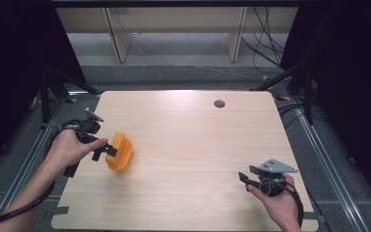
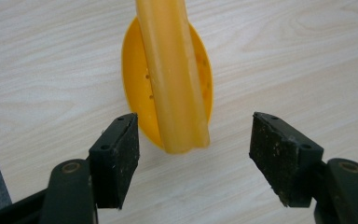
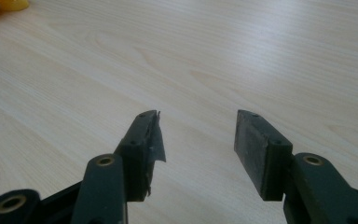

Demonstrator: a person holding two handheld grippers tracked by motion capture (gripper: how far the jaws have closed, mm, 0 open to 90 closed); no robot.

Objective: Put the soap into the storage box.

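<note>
an orange plastic scoop [image 1: 119, 152] lies near the worktop's [image 1: 188, 145] left edge, its long handle pointing toward the left tool [image 1: 105, 150], whose jaws gape wide around the handle end, untouching; right tool [image 1: 244, 180] wide, empty.

left gripper [image 1: 107, 149]: fingers apart, empty; right gripper [image 1: 244, 179]: fingers apart, empty

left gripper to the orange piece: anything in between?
Nothing visible. The left gripper has its jaws open on either side of the near end of the orange piece, pads clear of it, with bare table around.
</note>
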